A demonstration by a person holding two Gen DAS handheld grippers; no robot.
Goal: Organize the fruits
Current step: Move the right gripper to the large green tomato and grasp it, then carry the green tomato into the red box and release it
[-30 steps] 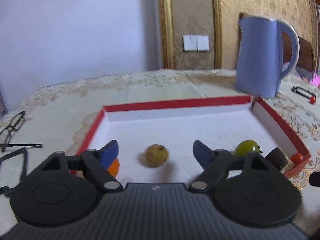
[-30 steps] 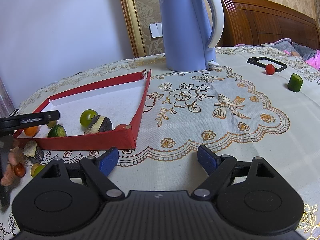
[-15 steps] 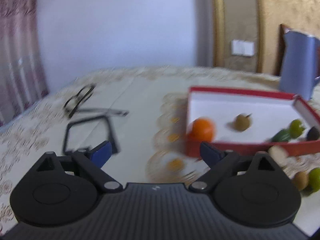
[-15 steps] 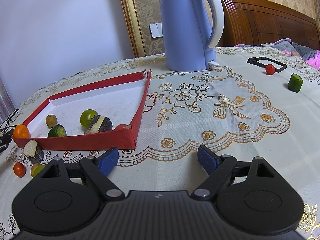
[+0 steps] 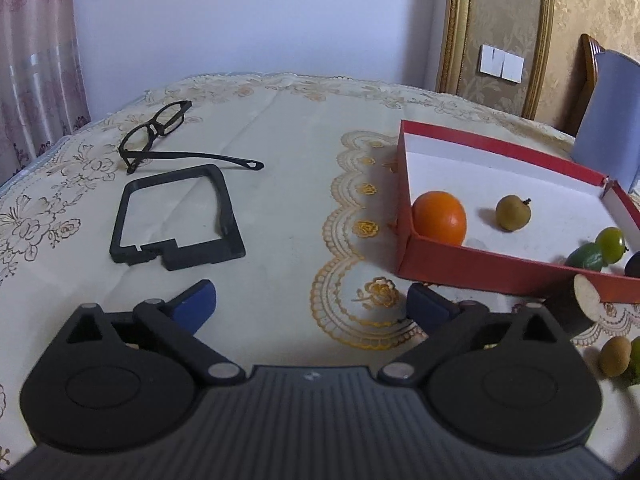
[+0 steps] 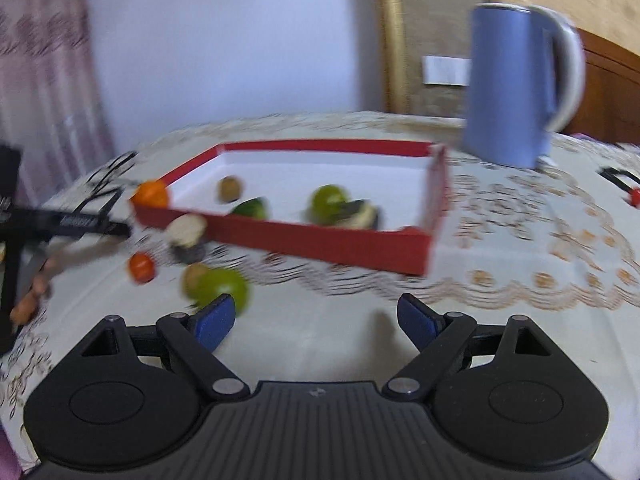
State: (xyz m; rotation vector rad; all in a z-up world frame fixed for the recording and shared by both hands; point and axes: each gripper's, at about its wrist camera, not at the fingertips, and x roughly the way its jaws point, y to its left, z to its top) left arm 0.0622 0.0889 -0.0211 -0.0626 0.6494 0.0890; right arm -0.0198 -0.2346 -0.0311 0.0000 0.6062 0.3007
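Both grippers hover low over the tabletop (image 5: 288,200), jaws apart, empty.
Left gripper (image 5: 312,304) and right gripper (image 6: 316,316) face 1 shallow red cardboard tray (image 6: 320,236); 1 orange fruit (image 5: 439,218) sits inside.

Left gripper (image 5: 310,306) spread wide; right gripper (image 6: 316,318) likewise (both empty).

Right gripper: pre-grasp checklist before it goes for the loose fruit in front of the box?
1. Right gripper open and holding nothing: ok.
2. Target in view: green fruit on the tablecloth just ahead of the gripper's left finger, outside the red box: ok.
3. Target centred between the fingers: not ok, it sits off to the left.
4. Neighbours: a brown fruit sits right against it: not ok.
5. Image sharp enough to aim: not ok, the right wrist view is motion-blurred.
6. Left gripper open, out of the path: cannot tell.
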